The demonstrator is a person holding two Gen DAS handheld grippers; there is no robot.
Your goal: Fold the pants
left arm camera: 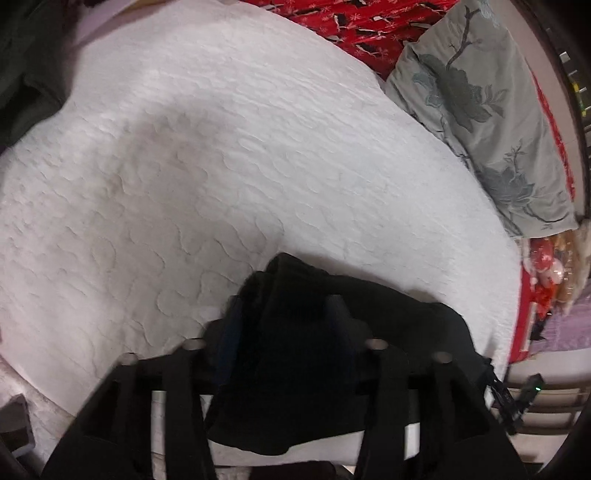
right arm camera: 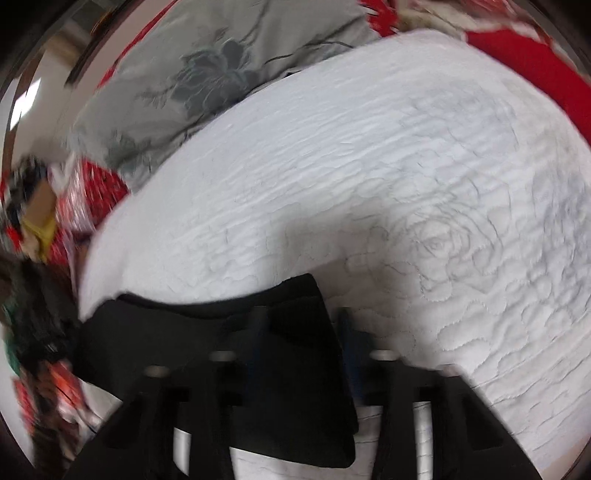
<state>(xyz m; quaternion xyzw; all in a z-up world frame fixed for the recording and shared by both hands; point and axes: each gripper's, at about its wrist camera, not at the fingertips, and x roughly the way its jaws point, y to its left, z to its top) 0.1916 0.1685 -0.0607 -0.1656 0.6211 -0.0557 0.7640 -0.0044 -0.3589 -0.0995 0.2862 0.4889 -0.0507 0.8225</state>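
The black pants [left arm camera: 291, 369] hang bunched between the fingers of my left gripper [left arm camera: 284, 314], which is shut on them above the white quilted bed cover [left arm camera: 221, 166]. The cloth trails off to the right. In the right wrist view my right gripper [right arm camera: 299, 325] is shut on another part of the black pants [right arm camera: 288, 376], a flat edge with a corner sticking up. The pants stretch away to the left there. Both grippers hold the cloth just above the bed.
A grey flowered pillow [left arm camera: 476, 110] lies at the bed's right side, also seen in the right wrist view [right arm camera: 221, 74]. Red patterned bedding [left arm camera: 351, 22] lies beyond. Dark clothing [left arm camera: 26, 74] sits at the far left. Clutter [right arm camera: 37, 229] lies beside the bed.
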